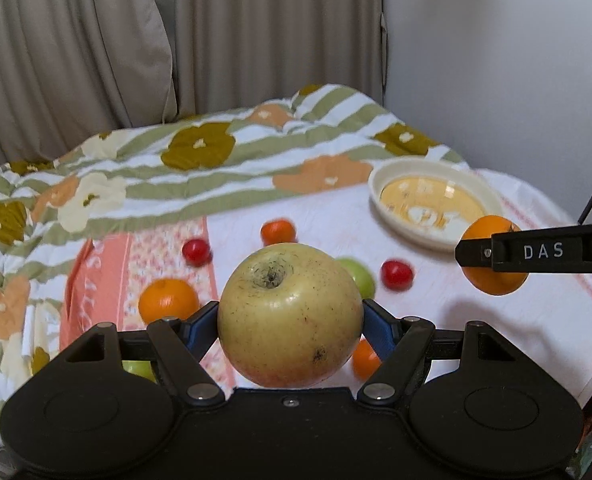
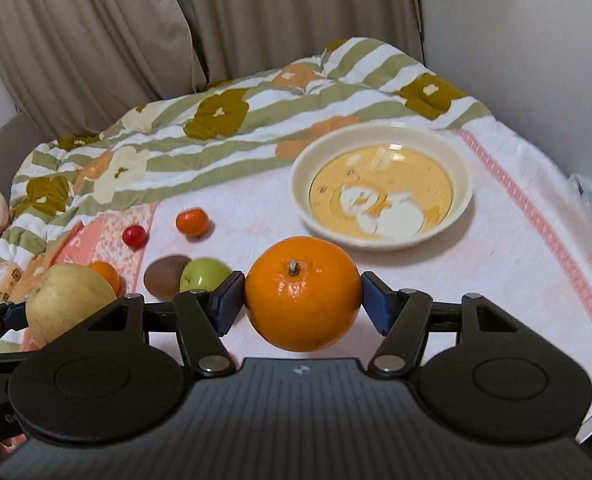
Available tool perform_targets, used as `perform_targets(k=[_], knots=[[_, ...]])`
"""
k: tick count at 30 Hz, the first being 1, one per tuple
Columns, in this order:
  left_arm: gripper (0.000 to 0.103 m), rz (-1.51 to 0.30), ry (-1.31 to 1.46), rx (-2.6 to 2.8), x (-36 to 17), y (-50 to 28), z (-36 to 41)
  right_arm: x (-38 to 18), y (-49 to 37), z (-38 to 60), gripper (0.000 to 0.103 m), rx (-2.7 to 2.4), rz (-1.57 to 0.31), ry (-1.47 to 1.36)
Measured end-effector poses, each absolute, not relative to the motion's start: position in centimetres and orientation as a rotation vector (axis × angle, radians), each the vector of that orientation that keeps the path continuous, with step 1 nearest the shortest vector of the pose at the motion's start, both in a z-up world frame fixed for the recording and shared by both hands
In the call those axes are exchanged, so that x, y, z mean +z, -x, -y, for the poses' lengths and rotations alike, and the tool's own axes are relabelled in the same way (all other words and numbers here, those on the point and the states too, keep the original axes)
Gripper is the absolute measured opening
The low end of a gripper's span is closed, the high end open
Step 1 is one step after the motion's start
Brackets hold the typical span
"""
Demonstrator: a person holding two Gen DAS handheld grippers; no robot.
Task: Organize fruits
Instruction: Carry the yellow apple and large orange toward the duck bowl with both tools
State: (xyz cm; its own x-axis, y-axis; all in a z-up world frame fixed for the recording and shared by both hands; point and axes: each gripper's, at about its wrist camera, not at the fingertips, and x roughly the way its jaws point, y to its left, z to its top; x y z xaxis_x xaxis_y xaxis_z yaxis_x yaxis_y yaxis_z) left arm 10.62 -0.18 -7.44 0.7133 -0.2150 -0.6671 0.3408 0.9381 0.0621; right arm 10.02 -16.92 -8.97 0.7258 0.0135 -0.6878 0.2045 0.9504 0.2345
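The left gripper [image 1: 290,318] squeezes a big yellow apple [image 1: 290,314] and the right gripper [image 2: 302,304] squeezes an orange [image 2: 302,310], both up off the bed (probably going to the empty bowl [image 2: 462,184]).

An apple [image 1: 290,316] is held between the left tongs [image 1: 290,322], above the bed [image 2: 476,280]. To its right, an orange [image 2: 302,294] is held between the right tongs [image 2: 302,300]. A bowl [image 2: 380,188] is set behind, to the right; small fruits [image 2: 192,222] are scattered to the left, before a quilt [image 2: 216,128].
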Motion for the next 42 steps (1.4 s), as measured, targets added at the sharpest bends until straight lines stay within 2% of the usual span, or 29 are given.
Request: perform_targets(k=[8,15,30,42], knots=[[0.078,-0.675,-0.158,-0.281,-4.1,-10.9,5.7,-5.2,-11.3,23.0,0.078,-0.050,-0.720,-0.254],[0.078,-0.669,-0.133,-0.250,-3.7,-13.9,11.2,-4.7,-14.9,29.5,0.078,-0.018,-0.721,-0.213],[0.078,-0.733,-0.150,-0.244,-9.0,-23.3,19.8,-9.0,-23.5,36.9,0.078,0.067,-0.772,-0.177],[0.078,-0.785,-0.243,-0.261,-13.2,-27.9,23.5,-11.7,-25.9,39.0,0.078,0.070,-0.804,-0.188]])
